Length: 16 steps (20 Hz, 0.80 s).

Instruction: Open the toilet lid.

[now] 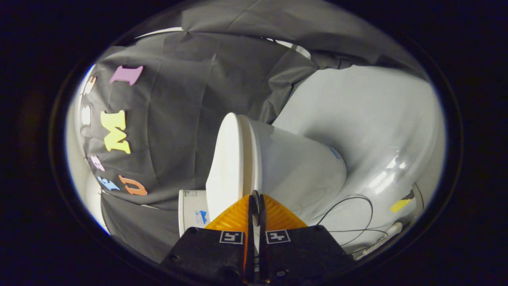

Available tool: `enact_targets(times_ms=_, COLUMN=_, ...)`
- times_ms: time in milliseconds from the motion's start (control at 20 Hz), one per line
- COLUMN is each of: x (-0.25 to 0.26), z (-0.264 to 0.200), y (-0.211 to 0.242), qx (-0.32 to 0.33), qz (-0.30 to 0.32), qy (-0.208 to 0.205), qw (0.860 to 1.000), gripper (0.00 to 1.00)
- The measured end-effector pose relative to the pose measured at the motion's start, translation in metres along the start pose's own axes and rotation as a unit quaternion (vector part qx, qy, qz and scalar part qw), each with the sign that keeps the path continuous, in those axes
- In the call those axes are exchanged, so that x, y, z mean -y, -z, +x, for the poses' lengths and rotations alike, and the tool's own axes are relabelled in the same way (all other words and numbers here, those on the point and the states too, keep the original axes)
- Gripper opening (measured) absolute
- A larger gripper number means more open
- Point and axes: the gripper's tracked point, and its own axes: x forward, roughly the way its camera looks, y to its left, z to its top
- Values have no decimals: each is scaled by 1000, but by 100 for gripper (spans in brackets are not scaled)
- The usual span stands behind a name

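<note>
Black cloth walls close the booth around a pale grey floor. Nearest, the gripper (257, 206) has its fingers pinched almost together on the front rim of the smooth white plastic toilet lid (230, 159). Just beyond them the white ceramic toilet bowl (301, 167) recedes. The lid looks stiff, light, probably slippery; its rim suits gripping. Its long axis runs away from the fingers toward the hinge.
</note>
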Motion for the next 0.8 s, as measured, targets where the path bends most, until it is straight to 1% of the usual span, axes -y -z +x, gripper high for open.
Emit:
enact_targets(times_ms=100, x=-2, z=-1, y=-1, qx=-2, qz=-11, qy=12, qw=1000, gripper=6)
enact_targets(times_ms=400, x=-23, z=-11, y=-4, qx=13, qz=-7, qy=38, qw=999, gripper=5)
enact_targets(times_ms=600, x=-46, z=-20, y=-4, qx=24, qz=-37, qy=65, qw=997, gripper=4)
enact_targets(times_ms=800, x=-72, z=-30, y=-2, qx=39, qz=-70, qy=80, qw=994, gripper=4)
